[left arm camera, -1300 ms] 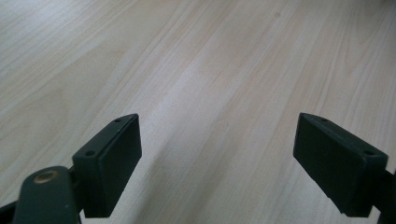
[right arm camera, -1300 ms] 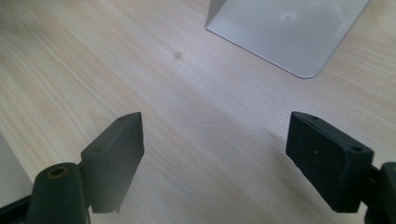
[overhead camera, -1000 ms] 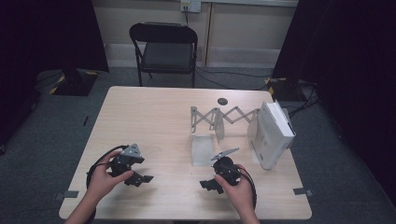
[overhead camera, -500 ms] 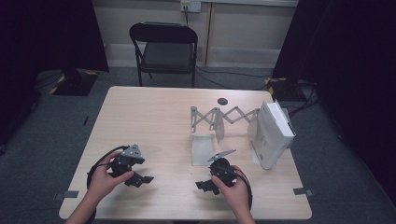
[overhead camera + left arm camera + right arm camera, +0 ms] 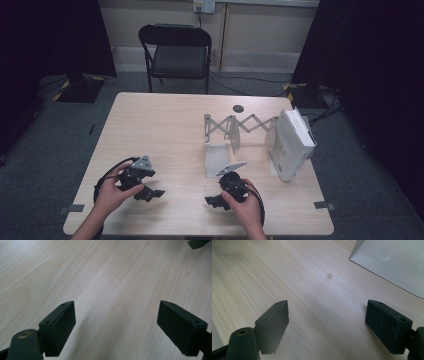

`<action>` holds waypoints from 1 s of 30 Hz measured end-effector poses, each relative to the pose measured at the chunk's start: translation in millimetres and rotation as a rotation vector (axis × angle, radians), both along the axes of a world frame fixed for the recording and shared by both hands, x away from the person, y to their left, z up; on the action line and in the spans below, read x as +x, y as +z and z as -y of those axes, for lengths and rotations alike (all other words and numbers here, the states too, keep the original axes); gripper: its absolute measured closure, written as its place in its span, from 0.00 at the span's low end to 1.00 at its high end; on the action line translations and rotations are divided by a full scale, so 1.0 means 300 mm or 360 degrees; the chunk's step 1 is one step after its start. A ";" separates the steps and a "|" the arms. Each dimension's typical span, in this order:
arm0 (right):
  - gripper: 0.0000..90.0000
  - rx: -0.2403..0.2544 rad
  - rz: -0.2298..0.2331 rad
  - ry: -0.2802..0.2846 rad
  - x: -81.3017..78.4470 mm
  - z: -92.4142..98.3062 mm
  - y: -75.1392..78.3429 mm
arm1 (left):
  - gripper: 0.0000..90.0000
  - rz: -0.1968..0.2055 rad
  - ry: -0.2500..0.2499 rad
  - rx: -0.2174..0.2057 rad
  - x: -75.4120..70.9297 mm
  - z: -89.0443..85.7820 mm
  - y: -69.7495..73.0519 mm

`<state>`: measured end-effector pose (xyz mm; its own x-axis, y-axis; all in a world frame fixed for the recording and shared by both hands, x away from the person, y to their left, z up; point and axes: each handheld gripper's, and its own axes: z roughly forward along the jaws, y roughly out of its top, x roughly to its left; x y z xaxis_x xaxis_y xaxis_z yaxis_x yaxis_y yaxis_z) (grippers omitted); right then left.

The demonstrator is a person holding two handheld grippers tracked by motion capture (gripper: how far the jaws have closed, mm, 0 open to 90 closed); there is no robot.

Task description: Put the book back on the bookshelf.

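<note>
I count one bench [image 5: 165, 130] | two tools, left tool [image 5: 150, 192] and right tool [image 5: 216, 201] | one folding chair [image 5: 176, 52] behind | one metal scissor rack [image 5: 240, 127] | one white box [image 5: 292, 145] | one grey plate [image 5: 216, 157] | one small dark disc [image 5: 238, 108] | I've got two hands [image 5: 112, 192] on them

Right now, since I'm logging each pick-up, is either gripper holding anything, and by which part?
Nothing is held. The left gripper and the right gripper both stand open over the bare table, with nothing between the jaws.
</note>
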<state>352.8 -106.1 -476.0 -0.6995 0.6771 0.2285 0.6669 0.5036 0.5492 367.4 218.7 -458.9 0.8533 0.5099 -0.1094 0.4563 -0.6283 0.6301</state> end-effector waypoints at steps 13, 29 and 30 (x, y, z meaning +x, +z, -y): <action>0.16 -0.0003 0.0157 0.0035 -0.029 -0.023 -0.022 | 0.17 -0.0012 -0.0004 0.0014 -0.004 0.002 -0.008; 0.15 -0.0026 0.0410 0.0052 -0.070 -0.048 -0.061 | 0.17 -0.0037 -0.0011 0.0027 -0.005 0.008 -0.024; 0.15 -0.0029 0.0421 0.0052 -0.071 -0.049 -0.062 | 0.17 -0.0040 -0.0013 0.0033 -0.005 0.009 -0.025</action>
